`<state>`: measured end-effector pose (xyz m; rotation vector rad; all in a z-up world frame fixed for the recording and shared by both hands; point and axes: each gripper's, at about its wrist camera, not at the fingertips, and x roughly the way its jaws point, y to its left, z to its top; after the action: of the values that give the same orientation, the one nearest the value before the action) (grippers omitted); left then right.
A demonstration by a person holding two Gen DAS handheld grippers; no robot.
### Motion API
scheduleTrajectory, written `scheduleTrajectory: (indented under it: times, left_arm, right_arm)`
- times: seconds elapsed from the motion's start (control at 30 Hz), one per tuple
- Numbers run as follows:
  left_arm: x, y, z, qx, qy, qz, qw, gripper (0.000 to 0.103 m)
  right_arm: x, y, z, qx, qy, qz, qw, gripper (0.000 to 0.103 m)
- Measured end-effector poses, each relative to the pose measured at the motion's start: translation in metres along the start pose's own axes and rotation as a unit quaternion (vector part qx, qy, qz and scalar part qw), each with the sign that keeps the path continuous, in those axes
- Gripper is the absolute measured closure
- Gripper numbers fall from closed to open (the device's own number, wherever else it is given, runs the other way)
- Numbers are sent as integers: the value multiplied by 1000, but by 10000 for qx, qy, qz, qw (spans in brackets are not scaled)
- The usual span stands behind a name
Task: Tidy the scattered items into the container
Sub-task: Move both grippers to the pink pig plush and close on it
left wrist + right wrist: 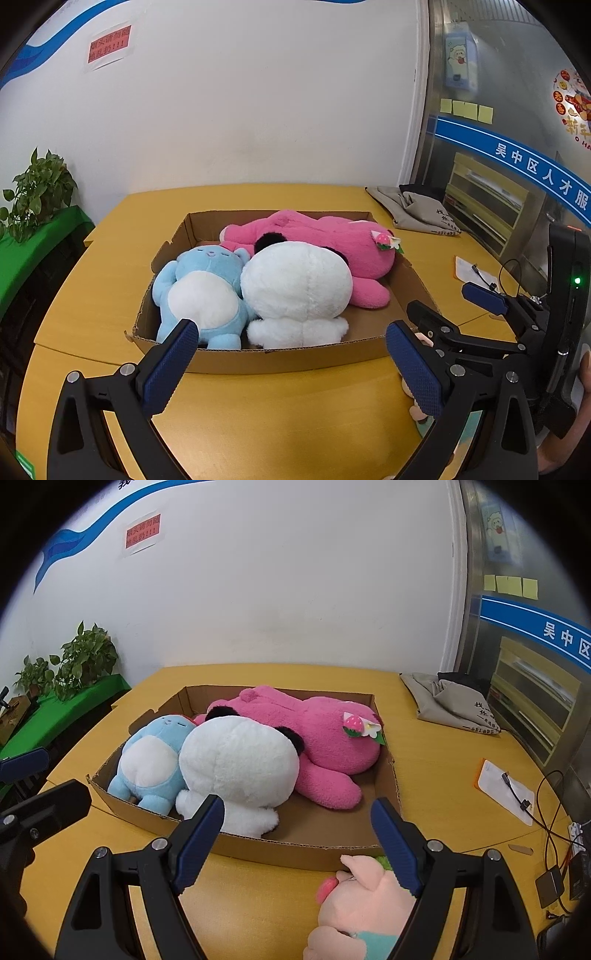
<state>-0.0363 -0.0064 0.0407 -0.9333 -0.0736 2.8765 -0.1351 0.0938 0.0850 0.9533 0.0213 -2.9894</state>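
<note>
A shallow cardboard box (pixel 288 356) (pixel 295 845) sits on the yellow table. In it lie a blue plush (pixel 201 295) (pixel 147 764), a white panda plush (pixel 295 288) (pixel 240 764) and a pink plush (pixel 332 240) (pixel 317 734). A peach pig plush (pixel 358 901) lies on the table outside the box's near wall, under my right gripper's right finger; a sliver of it shows in the left wrist view (pixel 419 410). My left gripper (pixel 291 365) is open and empty before the box. My right gripper (pixel 295 843) is open and empty; it also shows in the left wrist view (pixel 447 306).
A grey cloth bag (pixel 417 210) (pixel 450 701) lies at the table's far right. A white card with a cable (pixel 506 790) and black cables and adapters (pixel 554 867) lie right. Potted plants (pixel 74 661) stand on a green shelf left. A white wall is behind.
</note>
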Motion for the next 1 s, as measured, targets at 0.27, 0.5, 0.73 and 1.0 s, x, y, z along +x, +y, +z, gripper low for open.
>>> scheduleTrajectory:
  times: [0.27, 0.5, 0.73, 1.0]
  left_arm:
    - [2, 0, -6, -23, 93, -19, 10000, 0]
    - [5, 1, -7, -42, 156, -68, 9998, 0]
    - [13, -6, -10, -35, 318, -318, 9990, 0]
    - [34, -17, -18, -145, 695, -680, 9952, 0]
  right_arm:
    - [-2, 2, -3, -16, 39, 1, 10000, 21]
    - [-3, 4, -6, -13, 64, 8, 10000, 21]
    - [-16, -13, -10, 86, 24, 168, 9998, 21]
    - [-22, -92, -55, 696, 411, 1, 9967, 21]
